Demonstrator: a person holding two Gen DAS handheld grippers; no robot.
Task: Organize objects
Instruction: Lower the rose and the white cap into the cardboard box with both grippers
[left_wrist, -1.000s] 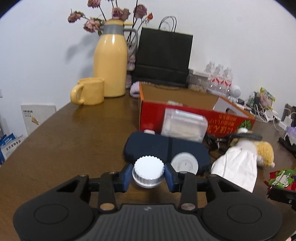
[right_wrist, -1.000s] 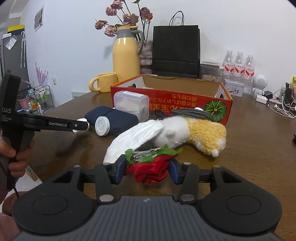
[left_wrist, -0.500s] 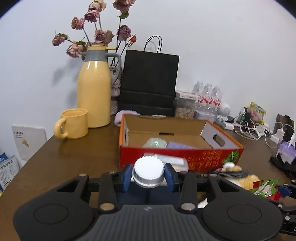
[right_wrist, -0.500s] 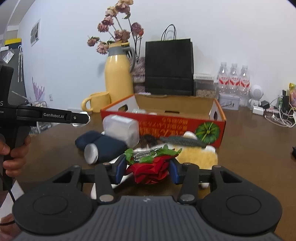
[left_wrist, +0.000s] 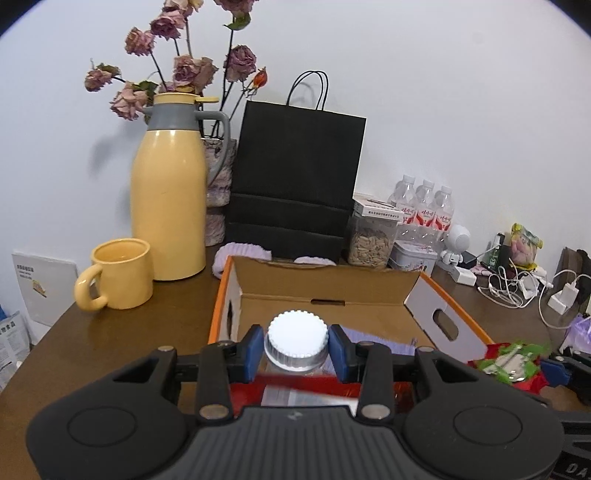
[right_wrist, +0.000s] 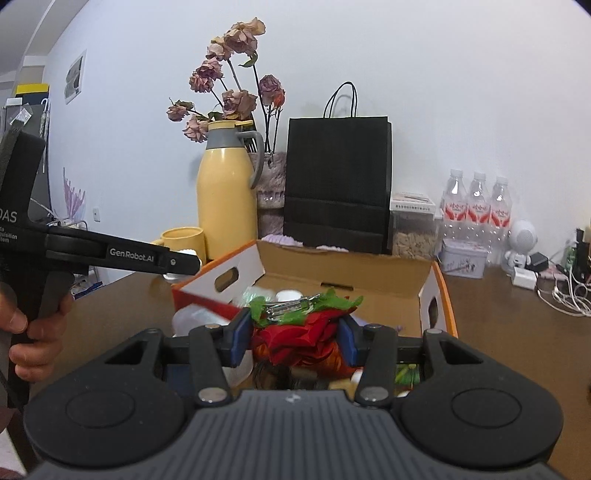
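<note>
A: Pose check. We see the left gripper (left_wrist: 296, 349) aimed a bit downward over the near edge of the cardboard box (left_wrist: 325, 284), blue pads clamped on a jar w/ white ribbed cap (left_wrist: 296, 339). Clear body below, label blurred, can't read it.

B: Right gripper (right_wrist: 294, 332) likewise tilted a bit down, just short of the box's near wall, pads clamped on a red fabric rose (right_wrist: 295, 334) w/ green leaves and a metal clip on top. So both task things are up off the table (left_wrist: 110, 332), held in the grippers at the box front.

A: From the right wrist view we also see the person's left hand (right_wrist: 31, 332) wrapped round the other gripper's handle, arm of it reaching level toward the box.

B: Writing? We read "GenRobot.AI" on that arm, plus "DAS" on the handle. Small print under it too tiny.

A: Counts: 1 yellow thermos jug (left_wrist: 169, 199), 1 yellow mug (left_wrist: 120, 275), 1 black paper bag (left_wrist: 295, 184), 3 water bottles (left_wrist: 424, 206) w/ red labels, 1 small white robot toy (left_wrist: 456, 245), 1 seed jar (left_wrist: 371, 242), 1 tin (left_wrist: 413, 256).

B: Dried roses (left_wrist: 177, 70) behind the jug, can't count them exactly. Chargers and cables (left_wrist: 517, 288) far right, tangled.
</note>
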